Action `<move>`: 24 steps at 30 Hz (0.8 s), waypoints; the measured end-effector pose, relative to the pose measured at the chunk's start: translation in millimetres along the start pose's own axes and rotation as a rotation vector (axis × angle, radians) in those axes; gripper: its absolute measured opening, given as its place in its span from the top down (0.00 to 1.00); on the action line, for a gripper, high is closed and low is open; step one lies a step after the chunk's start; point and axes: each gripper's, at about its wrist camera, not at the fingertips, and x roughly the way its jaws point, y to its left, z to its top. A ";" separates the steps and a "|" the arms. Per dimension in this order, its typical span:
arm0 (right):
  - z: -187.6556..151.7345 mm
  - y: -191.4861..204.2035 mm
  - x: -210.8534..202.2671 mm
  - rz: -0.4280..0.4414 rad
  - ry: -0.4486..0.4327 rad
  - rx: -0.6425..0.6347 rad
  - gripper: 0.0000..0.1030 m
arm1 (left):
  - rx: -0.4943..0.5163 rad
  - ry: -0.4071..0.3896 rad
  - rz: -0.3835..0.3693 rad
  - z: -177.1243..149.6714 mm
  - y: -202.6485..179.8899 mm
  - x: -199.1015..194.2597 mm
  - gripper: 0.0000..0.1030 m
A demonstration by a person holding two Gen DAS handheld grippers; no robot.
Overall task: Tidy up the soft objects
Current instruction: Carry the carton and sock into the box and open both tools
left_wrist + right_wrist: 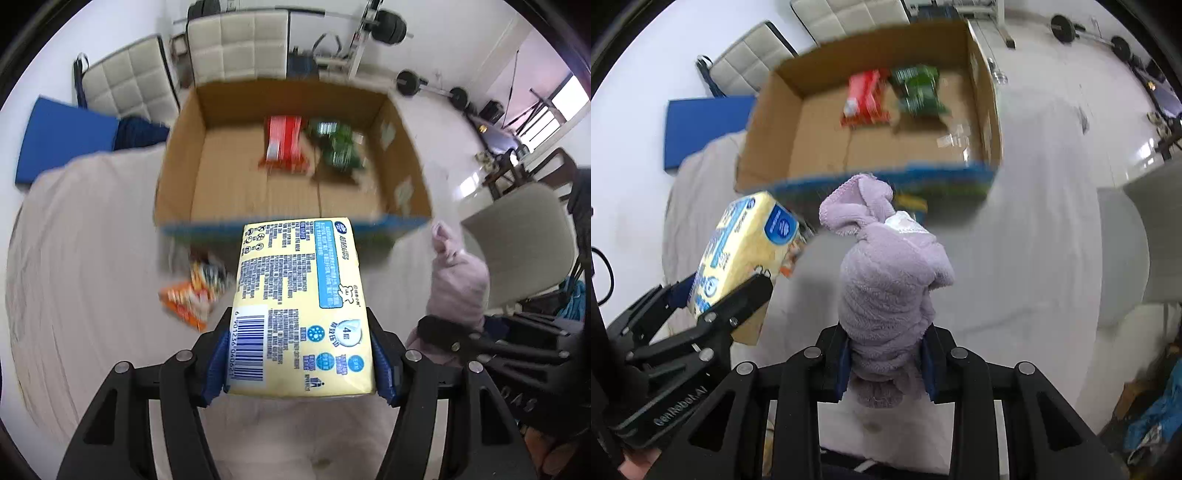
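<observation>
My left gripper (301, 354) is shut on a yellow tissue pack (301, 306) with blue print and a barcode, held above the cloth-covered surface just short of the open cardboard box (221, 184). The pack also shows in the right wrist view (738, 251). My right gripper (886, 362) is shut on a bundled lilac fleece towel (886, 288), held up in front of the same box (820, 140). The towel shows at the right of the left wrist view (456, 280). Inside the box lie a red pack (282, 142) and a green pack (336, 146).
An orange snack packet (192, 291) lies on the beige cloth (92, 258) left of the tissue pack. A blue mat (62, 136), padded white chairs (236, 48), barbell weights (410, 83) and a grey chair (524, 240) surround the area.
</observation>
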 end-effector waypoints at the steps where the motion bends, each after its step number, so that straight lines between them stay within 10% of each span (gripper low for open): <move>1: 8.4 2.5 -4.7 -0.002 -0.013 -0.003 0.69 | 0.000 -0.011 -0.002 8.7 4.7 -3.1 0.41; 13: 125.5 2.1 4.2 -0.085 -0.047 -0.004 0.69 | -0.027 -0.067 0.024 128.9 44.3 9.2 0.41; 24: 181.8 -15.5 93.7 -0.183 0.103 -0.048 0.68 | -0.039 0.068 0.061 195.3 76.0 102.2 0.41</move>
